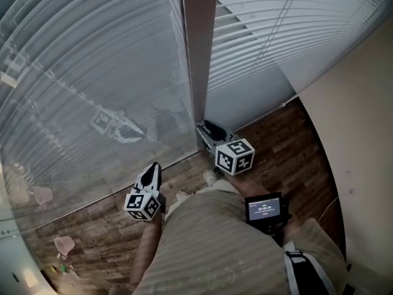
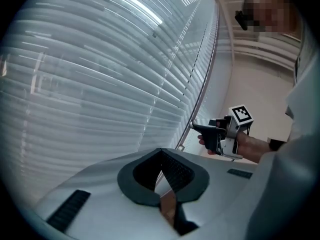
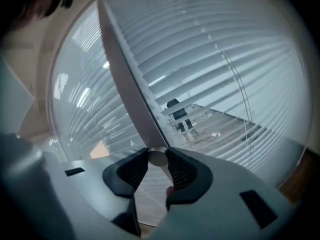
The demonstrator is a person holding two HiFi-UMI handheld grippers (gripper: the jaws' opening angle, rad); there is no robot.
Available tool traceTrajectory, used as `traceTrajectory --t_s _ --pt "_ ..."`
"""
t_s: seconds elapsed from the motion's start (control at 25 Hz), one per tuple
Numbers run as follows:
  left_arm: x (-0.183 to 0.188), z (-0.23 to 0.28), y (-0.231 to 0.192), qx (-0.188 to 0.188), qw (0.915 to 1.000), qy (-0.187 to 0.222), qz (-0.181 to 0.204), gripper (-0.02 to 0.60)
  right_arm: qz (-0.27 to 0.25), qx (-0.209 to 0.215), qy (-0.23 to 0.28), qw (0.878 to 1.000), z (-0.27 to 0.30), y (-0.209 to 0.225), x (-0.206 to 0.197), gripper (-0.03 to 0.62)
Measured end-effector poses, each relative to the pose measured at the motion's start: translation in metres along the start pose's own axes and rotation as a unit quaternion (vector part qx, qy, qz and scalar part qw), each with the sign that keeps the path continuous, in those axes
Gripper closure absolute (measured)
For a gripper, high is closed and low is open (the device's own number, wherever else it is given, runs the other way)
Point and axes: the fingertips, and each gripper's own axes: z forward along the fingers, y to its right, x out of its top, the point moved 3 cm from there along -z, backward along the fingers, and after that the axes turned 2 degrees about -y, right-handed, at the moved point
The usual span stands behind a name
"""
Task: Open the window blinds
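In the right gripper view, the right gripper's (image 3: 157,157) jaws are clamped on the round lower end of the wand (image 3: 127,84), with a dark pad pressed against each side of it. From the jaws the wand runs as a grey rod toward the upper left of the frame. Behind it the blinds (image 3: 225,59) fill nearly the whole picture, their slats lying almost flat against one another. A thin cord (image 3: 239,99) hangs down over them on the right of the frame.

In the left gripper view, the left gripper's (image 2: 161,154) jaws are together at their tips with nothing between them. The blinds lie beyond them, across the left and centre of the frame. The right gripper shows small at centre right, well apart from the left one. A hand (image 2: 250,146) holds it at the foot of the wand, which rises from it as a thin line to the top of the frame.

In the head view, the left gripper sits low and left of centre, pointing at the base of the left-hand blind without touching it. The right gripper is at the centre, where the two banks of slats meet. Dark wooden floor (image 1: 295,146) lies under both grippers, and a pale wall (image 1: 359,134) closes the right edge. A small lit screen (image 1: 264,208) sits at the person's waist in the lower right.
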Motion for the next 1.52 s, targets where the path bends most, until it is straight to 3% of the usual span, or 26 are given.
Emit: traceTrajectory --t_s 0.08,0.2,0.32,0.4,0.48,0.52,0.6,0.76,0.84,0.88,0.96,1.0,1.08,1.2,1.28,1.4,1.52 --pt "0.003 0.004 -0.001 -0.004 1.0000 -0.001 -0.001 0.566 0.098 0.034 0.008 0.995 0.003 0.004 -0.001 0.464" --pt "0.008 0.011 -0.004 -0.012 0.9999 0.000 -0.001 0.566 0.227 0.076 0.021 0.971 0.009 0.008 0.000 0.464" --pt "0.009 0.013 -0.006 -0.016 0.9998 -0.002 -0.006 0.566 0.268 0.094 0.026 0.959 0.013 0.007 0.003 0.464" --pt "0.007 0.013 -0.007 -0.015 0.9998 -0.004 -0.013 0.566 0.207 0.082 0.025 0.975 0.012 0.004 0.003 0.464" --pt "0.006 0.014 -0.009 -0.013 0.9997 -0.005 -0.019 0.566 0.045 0.040 0.027 0.998 0.009 -0.005 0.009 0.456" --pt "0.006 0.015 -0.010 -0.013 0.9997 -0.006 -0.021 0.566 -0.047 0.015 0.028 0.998 0.009 -0.011 0.012 0.435" --pt "0.006 0.015 -0.011 -0.015 0.9996 -0.008 -0.020 0.566 -0.180 -0.023 0.023 0.983 0.009 -0.024 0.012 0.421" --pt "0.009 0.011 -0.007 -0.018 0.9997 -0.012 -0.013 0.566 -0.285 -0.071 0.003 0.956 0.012 -0.038 0.009 0.461" --pt "0.012 0.012 -0.003 -0.019 0.9997 -0.008 -0.010 0.566 -0.293 -0.068 0.002 0.954 0.010 -0.037 0.010 0.462" --pt "0.013 0.012 -0.001 -0.018 0.9998 -0.007 -0.010 0.566 -0.262 -0.057 0.003 0.963 0.009 -0.034 0.010 0.465" --pt "0.011 0.012 -0.002 -0.017 0.9998 -0.008 -0.013 0.566 -0.138 -0.021 0.006 0.990 0.008 -0.024 0.008 0.467" --pt "0.011 0.011 -0.003 -0.015 0.9998 -0.008 -0.013 0.566 -0.072 0.000 0.007 0.997 0.009 -0.020 0.007 0.467" --pt "0.013 0.010 -0.005 -0.011 0.9999 -0.006 -0.011 0.566 0.027 0.033 0.006 0.999 0.011 -0.016 0.008 0.468" --pt "0.014 0.012 0.006 -0.017 0.9997 -0.006 -0.015 0.566 0.105 0.058 0.013 0.993 0.002 -0.009 0.013 0.468" --pt "0.011 0.013 0.007 -0.019 0.9997 -0.007 -0.017 0.566 0.078 0.063 0.027 0.995 -0.001 -0.009 0.012 0.468" --pt "0.008 0.010 0.001 -0.015 0.9997 -0.007 -0.016 0.566 -0.066 0.029 0.030 0.997 0.001 -0.017 0.005 0.428" --pt "0.008 0.013 -0.004 -0.011 0.9997 -0.003 -0.019 0.566 -0.203 -0.011 0.026 0.979 0.005 -0.025 0.005 0.425"
